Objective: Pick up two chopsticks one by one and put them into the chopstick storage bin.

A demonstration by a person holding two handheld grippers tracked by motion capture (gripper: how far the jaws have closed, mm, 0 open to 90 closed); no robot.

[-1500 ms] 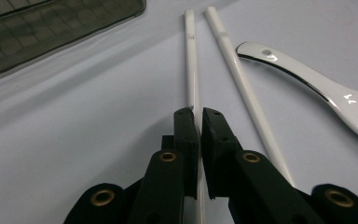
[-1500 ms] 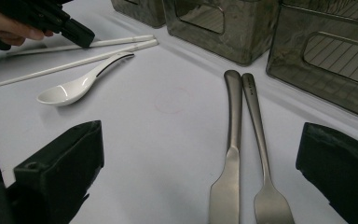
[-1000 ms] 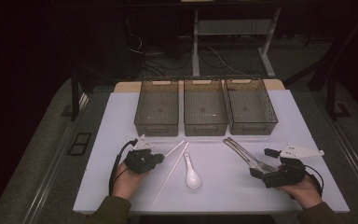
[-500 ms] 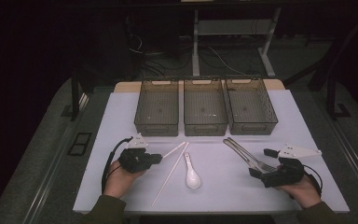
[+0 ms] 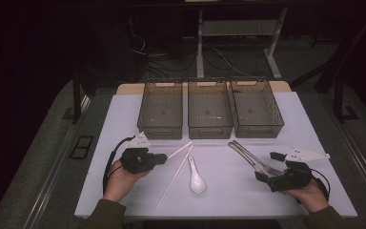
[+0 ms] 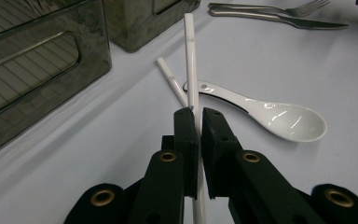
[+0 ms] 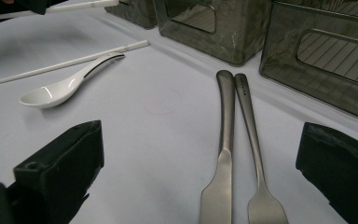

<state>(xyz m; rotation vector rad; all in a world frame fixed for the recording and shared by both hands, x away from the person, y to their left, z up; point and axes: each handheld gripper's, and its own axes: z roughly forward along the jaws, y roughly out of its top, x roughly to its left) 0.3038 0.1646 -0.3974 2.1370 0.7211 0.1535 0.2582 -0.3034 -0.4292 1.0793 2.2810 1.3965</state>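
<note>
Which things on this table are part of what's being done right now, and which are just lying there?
In play:
- left tongs, shut on one white chopstick
- right tongs, open over the knife and fork

Lying about:
- second chopstick
- white spoon
- three bins

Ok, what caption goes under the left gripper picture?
Left gripper shut on a white chopstick, beside a white spoon.

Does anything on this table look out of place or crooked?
Only the chopsticks: one is pinched in the left gripper, the other lies slanted on the table. Knife and fork lie neatly parallel.
</note>
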